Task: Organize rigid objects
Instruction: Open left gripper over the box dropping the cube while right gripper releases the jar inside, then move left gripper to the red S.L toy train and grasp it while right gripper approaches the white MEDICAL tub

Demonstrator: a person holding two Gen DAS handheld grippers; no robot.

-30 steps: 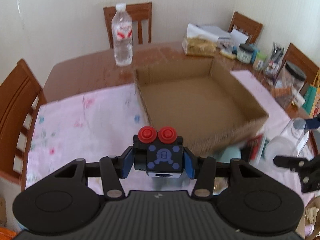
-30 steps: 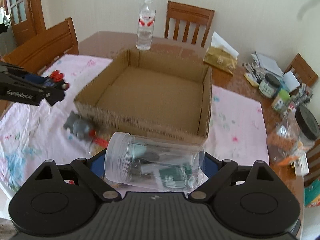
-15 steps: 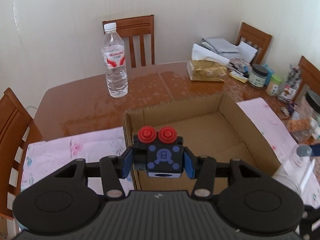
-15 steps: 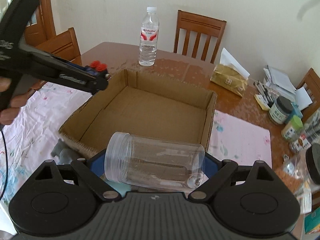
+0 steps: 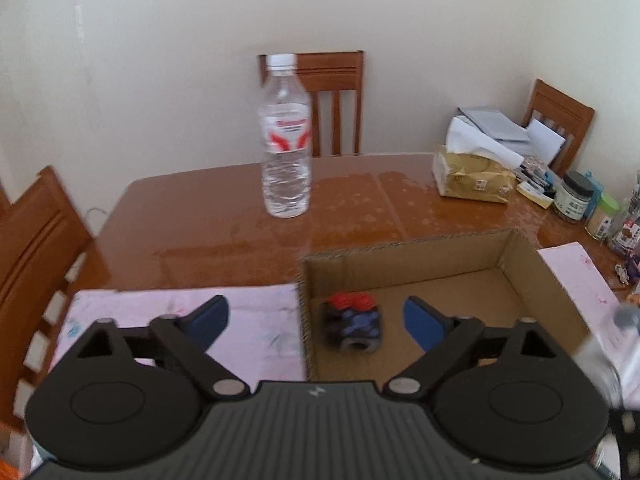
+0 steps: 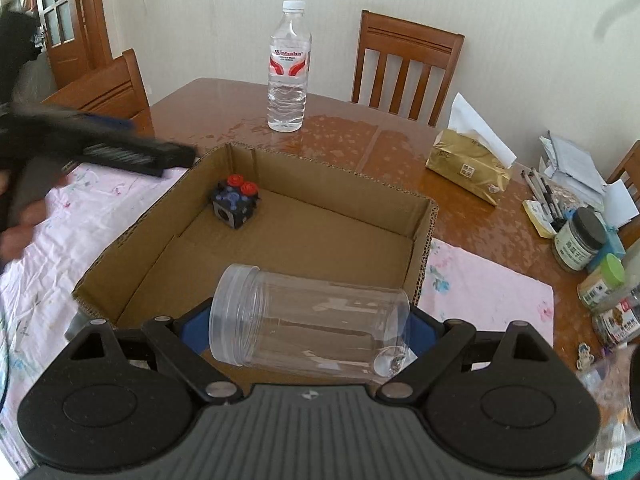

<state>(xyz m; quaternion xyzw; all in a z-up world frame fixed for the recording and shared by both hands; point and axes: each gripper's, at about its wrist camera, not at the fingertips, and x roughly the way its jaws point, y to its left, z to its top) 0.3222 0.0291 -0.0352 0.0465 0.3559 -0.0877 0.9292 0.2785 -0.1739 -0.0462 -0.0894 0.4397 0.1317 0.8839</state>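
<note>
The left claw (image 5: 316, 322), which pinched the cube (image 5: 354, 326) a second ago, has just been opening and now stands spread; the cube lies on the floor of the box (image 6: 424, 236), in its far left corner, below and between the blue pads. The right claw (image 6: 310, 326) pinches a clear jar (image 6: 308, 316) sideways over the box's near wall. A bottle (image 6: 289, 68) stands beyond on the surface (image 6: 224, 100).

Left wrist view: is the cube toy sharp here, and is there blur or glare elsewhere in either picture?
Left wrist view: the cube toy in the cardboard box is smeared, and the right edge is streaked. Right wrist view: the left tongs are motion-blurred, the clear jar is sharp, and the wooden table shows glare.
</note>
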